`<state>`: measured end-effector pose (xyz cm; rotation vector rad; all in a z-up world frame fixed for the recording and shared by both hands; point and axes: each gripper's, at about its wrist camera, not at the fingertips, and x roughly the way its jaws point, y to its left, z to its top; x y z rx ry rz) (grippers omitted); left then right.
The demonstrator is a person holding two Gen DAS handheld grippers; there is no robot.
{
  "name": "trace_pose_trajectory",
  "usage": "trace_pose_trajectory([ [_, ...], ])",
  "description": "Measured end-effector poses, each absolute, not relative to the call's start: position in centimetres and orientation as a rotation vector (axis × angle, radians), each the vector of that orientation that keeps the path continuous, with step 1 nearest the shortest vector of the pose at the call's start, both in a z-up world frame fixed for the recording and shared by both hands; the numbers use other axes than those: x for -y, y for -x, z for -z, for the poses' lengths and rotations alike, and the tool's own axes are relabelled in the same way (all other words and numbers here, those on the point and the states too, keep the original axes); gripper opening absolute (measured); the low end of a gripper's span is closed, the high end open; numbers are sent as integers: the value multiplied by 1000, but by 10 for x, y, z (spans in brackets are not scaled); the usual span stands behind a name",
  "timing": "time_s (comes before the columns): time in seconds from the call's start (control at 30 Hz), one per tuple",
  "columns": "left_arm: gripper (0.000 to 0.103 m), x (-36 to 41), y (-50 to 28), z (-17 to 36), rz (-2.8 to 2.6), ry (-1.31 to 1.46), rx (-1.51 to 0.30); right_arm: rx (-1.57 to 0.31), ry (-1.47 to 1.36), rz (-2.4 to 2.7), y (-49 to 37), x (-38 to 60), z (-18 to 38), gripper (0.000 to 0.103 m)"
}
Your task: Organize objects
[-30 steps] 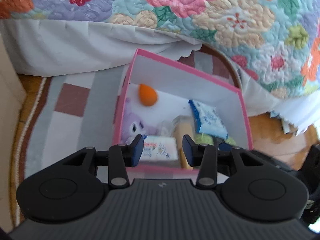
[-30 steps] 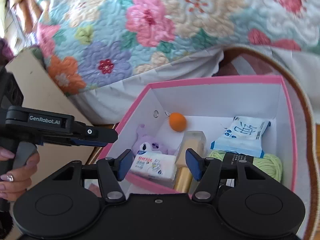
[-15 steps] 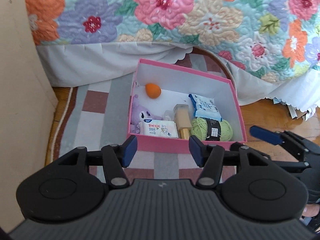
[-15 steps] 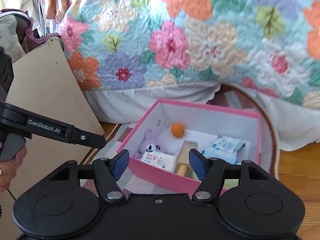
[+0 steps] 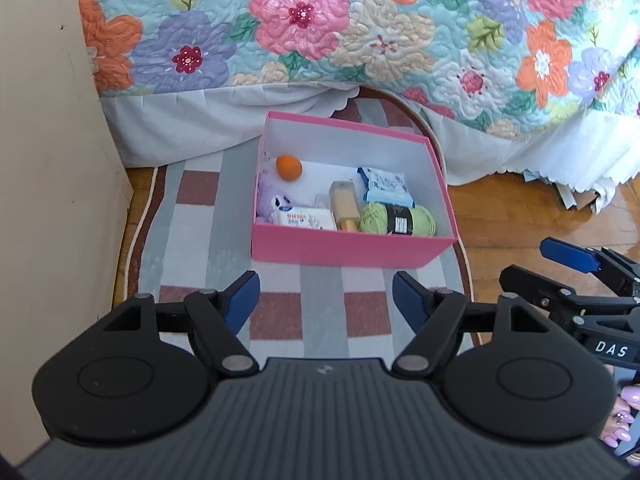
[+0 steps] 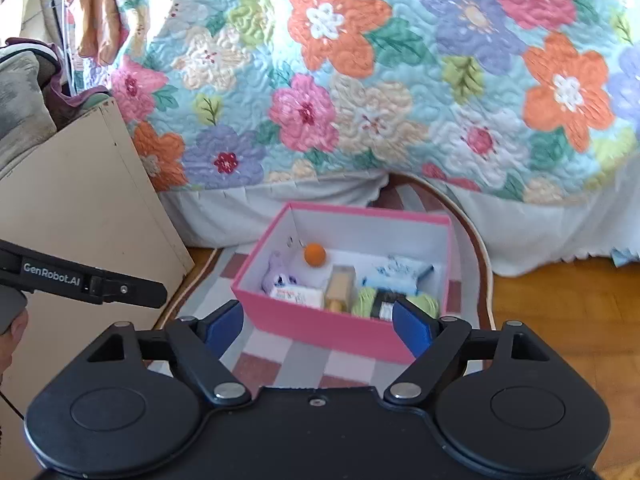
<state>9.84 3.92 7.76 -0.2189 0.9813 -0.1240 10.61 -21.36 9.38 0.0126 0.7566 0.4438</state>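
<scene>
Pink cardboard box [image 5: 348,249], open-topped, white inside: set on striped grey, white and brown oval rug [image 5: 192,240] on wooden floor, beside bed draped in floral quilted bedspread [image 5: 360,32].

Contents, all inside box: orange ball [image 5: 289,167] near back left corner; purple plush toy [image 5: 267,200] against left wall; white tissue pack [image 5: 306,218] at front; tan bottle with clear cap [image 5: 344,204] lying mid-box; blue-and-white packet [image 5: 384,186] toward right; green yarn skein with black band [image 5: 397,220] at front right.

Left tool [image 5: 326,302]: released, jaws just been opening, nothing between them; above rug, box ahead and apart.

Right tool [image 6: 318,324]: released, jaws just been opening, nothing gripped; box ahead, framed between blue pads, untouched.

Beige cabinet panel [image 5: 52,160] to left of rug.
</scene>
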Motion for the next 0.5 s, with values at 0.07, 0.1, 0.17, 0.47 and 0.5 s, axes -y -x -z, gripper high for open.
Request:
trace_pose_trajectory([
  [0.07, 75, -35, -91, -75, 118, 204, -986, -773, -11, -429, -100, 215, -92, 87],
  [0.1, 76, -33, -88, -73, 117, 199, -992, -781, -9, -423, -98, 216, -90, 87],
  [0.17, 76, -29, -83, -68, 113, 194, -1002, -801, -2, -409, -94, 215, -87, 87],
  [0.47, 76, -20, -74, -48, 134, 201, -1034, -863, 15, -359, -89, 215, -69, 87],
  [0.5, 76, -20, -75, -46, 130, 199, -1037, -869, 19, -351, -90, 215, -67, 87],
])
